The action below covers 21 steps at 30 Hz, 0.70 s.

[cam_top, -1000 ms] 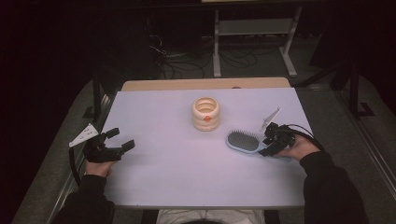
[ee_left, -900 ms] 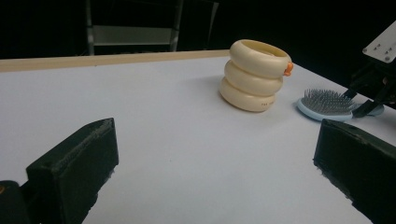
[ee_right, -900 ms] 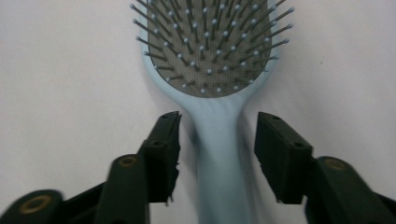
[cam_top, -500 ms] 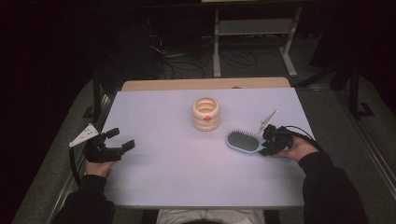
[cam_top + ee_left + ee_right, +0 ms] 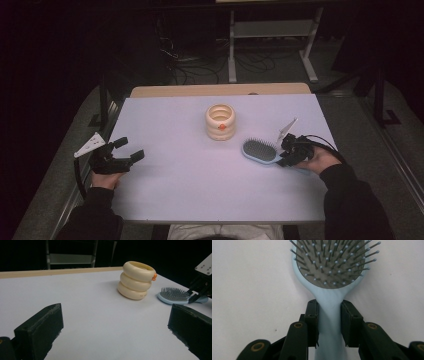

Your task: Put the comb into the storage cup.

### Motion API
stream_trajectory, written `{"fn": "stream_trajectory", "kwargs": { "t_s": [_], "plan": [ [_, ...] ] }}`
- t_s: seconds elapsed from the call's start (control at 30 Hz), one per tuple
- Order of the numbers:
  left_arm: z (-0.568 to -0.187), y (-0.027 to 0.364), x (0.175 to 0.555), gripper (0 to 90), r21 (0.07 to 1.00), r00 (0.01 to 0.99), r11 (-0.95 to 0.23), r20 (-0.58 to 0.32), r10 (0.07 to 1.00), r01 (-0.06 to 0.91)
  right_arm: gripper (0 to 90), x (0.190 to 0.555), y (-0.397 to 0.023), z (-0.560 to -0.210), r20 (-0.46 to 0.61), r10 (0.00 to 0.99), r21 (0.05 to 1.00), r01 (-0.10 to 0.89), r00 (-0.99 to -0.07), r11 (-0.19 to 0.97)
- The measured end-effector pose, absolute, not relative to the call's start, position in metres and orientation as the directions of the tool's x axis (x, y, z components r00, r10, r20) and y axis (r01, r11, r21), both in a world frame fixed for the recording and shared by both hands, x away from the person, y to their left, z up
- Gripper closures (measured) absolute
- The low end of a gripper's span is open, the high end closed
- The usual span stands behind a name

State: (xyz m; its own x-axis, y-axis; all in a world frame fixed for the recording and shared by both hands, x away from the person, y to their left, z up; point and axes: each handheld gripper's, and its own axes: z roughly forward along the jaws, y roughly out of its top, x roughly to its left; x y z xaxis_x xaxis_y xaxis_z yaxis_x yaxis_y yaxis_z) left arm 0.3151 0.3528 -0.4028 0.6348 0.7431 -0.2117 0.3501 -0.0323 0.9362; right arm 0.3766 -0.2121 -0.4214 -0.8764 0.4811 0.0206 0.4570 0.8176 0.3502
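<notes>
A light blue hairbrush (image 5: 260, 150) lies bristles up on the white table (image 5: 175, 190), right of centre. My right gripper (image 5: 286, 152) is at its handle. In the right gripper view the jaws have just been closing, and both pads now press the sides of the hairbrush (image 5: 329, 267) handle, with the right gripper (image 5: 329, 317) shut on it. My left gripper (image 5: 130, 148) rests near the table's left edge, open and holding nothing. In its own view the left gripper (image 5: 115, 322) has its jaws wide apart, and the hairbrush (image 5: 173, 296) lies far off.
A cream holder of three stacked rings (image 5: 220, 122) with an orange spot stands upright at the table's centre back, just left of the brush head, and the cream holder (image 5: 137, 280) is also in the left gripper view. Beyond the wooden far edge (image 5: 220, 90), a metal stand (image 5: 270, 35) and cables are on the dark floor.
The right gripper's jaws have drawn in around the brush handle. Both hands, the brush and the ring holder stay where they were.
</notes>
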Motion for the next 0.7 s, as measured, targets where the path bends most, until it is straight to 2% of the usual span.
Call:
{"fn": "stream_trajectory", "kwargs": {
  "t_s": [0.5, 0.7],
  "plan": [
    [-0.403, 0.353, 0.315, 0.0, 0.935, 0.633, -0.028, -0.216, 0.744, 0.352, 68.1, 0.371, -0.213, -0.402, 0.01, 0.474, 0.437, 0.43, -0.881, 0.79],
    [-0.403, 0.353, 0.315, 0.0, 0.935, 0.632, -0.025, -0.219, 0.743, 0.354, 68.1, 0.37, -0.21, -0.395, -0.003, 0.469, 0.432, 0.422, -0.883, 0.797]
  ]
}}
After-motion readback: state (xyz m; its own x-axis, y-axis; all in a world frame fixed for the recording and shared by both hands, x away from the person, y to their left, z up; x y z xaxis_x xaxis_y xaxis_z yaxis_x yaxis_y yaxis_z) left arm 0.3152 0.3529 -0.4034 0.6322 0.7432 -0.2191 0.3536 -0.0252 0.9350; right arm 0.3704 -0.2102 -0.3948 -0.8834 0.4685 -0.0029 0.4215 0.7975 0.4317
